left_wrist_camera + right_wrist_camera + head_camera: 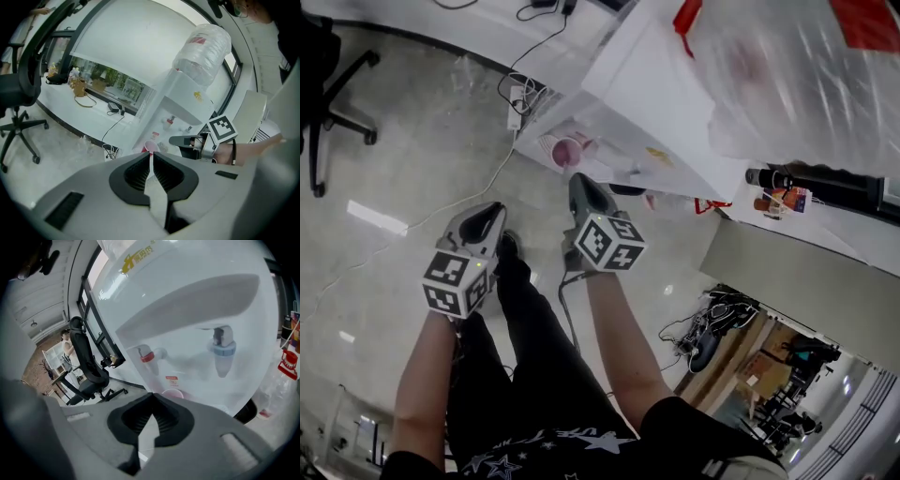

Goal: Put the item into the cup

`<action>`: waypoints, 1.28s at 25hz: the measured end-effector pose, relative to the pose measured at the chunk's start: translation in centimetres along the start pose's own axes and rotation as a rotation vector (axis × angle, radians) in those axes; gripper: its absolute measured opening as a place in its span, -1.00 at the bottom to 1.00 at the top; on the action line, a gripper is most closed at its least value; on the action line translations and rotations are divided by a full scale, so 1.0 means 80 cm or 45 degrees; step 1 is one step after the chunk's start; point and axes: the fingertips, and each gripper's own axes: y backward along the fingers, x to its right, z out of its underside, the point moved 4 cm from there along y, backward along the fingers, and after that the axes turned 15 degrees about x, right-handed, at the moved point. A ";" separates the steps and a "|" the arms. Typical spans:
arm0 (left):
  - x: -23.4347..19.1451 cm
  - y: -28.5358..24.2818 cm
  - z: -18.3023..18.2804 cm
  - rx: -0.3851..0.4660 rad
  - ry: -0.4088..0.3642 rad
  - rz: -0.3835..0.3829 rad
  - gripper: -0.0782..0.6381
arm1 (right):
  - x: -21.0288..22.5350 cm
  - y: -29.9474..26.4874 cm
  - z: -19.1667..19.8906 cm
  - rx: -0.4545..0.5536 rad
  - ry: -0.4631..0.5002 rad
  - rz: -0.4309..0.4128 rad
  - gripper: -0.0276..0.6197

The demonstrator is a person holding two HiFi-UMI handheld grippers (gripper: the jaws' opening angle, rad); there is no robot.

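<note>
Forearms [623, 342] stretched forward toward water dispenser [661, 89]; left tongs [493, 210], right tongs [579, 180] pinched together, empty.

No legible txt, yellow logo [138, 260] on water dispenser [192, 329] too blurry to read

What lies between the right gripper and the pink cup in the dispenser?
Nothing. In the right gripper view the stretch from the shut right gripper to the pink cup is bare.

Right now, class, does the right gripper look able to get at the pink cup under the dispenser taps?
Probably yes: the pink cup sits just beyond the right gripper, nothing between them, though its fingers are closed and would need opening.
</note>
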 end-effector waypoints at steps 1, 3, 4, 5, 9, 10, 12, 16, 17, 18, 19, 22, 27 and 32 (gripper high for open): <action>-0.001 -0.004 0.001 -0.002 0.003 -0.003 -0.70 | 0.003 -0.005 0.000 0.000 -0.002 -0.001 -0.91; -0.004 -0.011 0.003 -0.005 0.002 -0.011 -0.70 | 0.008 -0.015 0.001 -0.004 -0.008 -0.001 -0.91; -0.005 -0.014 0.004 -0.007 0.004 -0.014 -0.70 | 0.010 -0.019 0.002 -0.006 -0.011 -0.001 -0.91; -0.006 -0.017 0.005 -0.010 0.010 -0.017 -0.70 | 0.012 -0.023 0.003 -0.009 -0.013 -0.001 -0.91; -0.006 -0.028 0.012 -0.029 0.024 -0.014 -0.70 | 0.020 -0.041 0.007 -0.019 -0.006 -0.006 -0.91; -0.006 -0.030 0.013 -0.032 0.025 -0.013 -0.70 | 0.022 -0.046 0.007 -0.014 -0.002 -0.014 -0.91; -0.007 -0.034 0.014 -0.033 0.033 -0.016 -0.70 | 0.022 -0.056 0.007 0.001 0.017 -0.030 -0.91; -0.012 -0.036 0.021 -0.039 0.052 -0.037 -0.70 | 0.022 -0.073 0.016 -0.016 0.048 -0.018 -0.91; -0.014 -0.037 0.023 -0.041 0.056 -0.040 -0.70 | 0.023 -0.076 0.018 -0.020 0.050 -0.014 -0.91; -0.015 -0.038 0.025 -0.044 0.058 -0.043 -0.70 | 0.024 -0.079 0.020 -0.026 0.053 -0.010 -0.91; -0.016 -0.039 0.026 -0.048 0.058 -0.045 -0.70 | 0.026 -0.082 0.023 -0.033 0.058 -0.007 -0.91; -0.021 -0.040 0.030 -0.054 0.060 -0.057 -0.70 | 0.031 -0.088 0.032 -0.059 0.079 0.010 -0.91; -0.026 -0.041 0.032 -0.061 0.064 -0.067 -0.70 | 0.041 -0.097 0.039 -0.090 0.100 0.026 -0.91; -0.030 -0.042 0.035 -0.066 0.066 -0.070 -0.70 | 0.047 -0.105 0.044 -0.119 0.133 0.059 -0.91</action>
